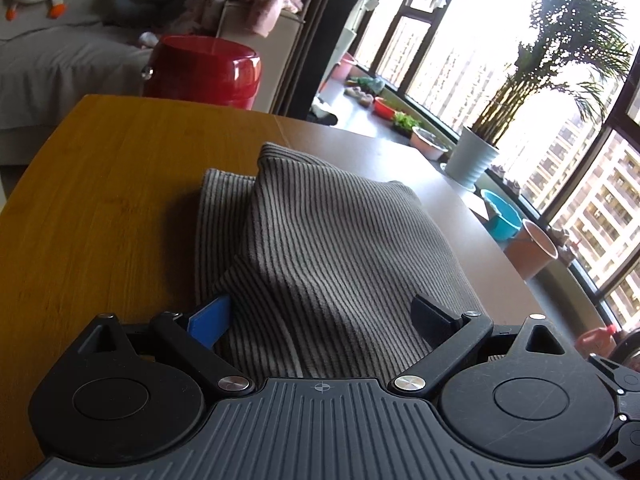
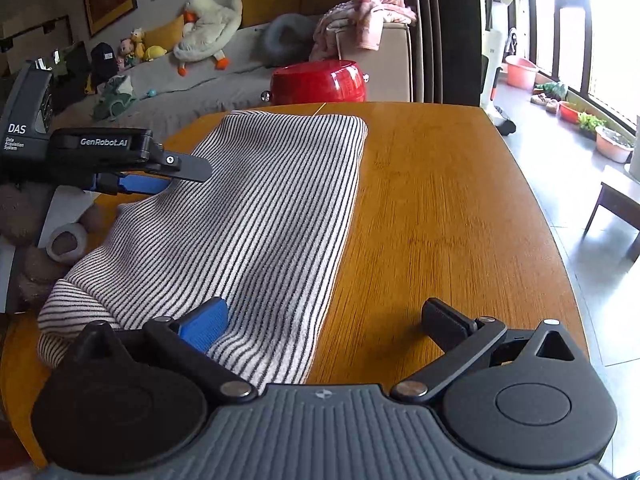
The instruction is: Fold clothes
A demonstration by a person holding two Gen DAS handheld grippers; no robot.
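Right gripper (image 2: 324, 320) spread wide, holding nothing — left gripper (image 1: 324, 312) wide too, striped garment (image 1: 320, 248) between, grip unclear, near hem hidden.

The striped garment (image 1: 320, 248) runs under the left gripper (image 1: 324, 316) body at 6 o'clock, so its near edge is hidden. In the right wrist view, the garment's 8 o'clock corner sits behind the right gripper (image 2: 324, 320), and the worktop (image 2: 460, 220) is cut off behind the gripper body.
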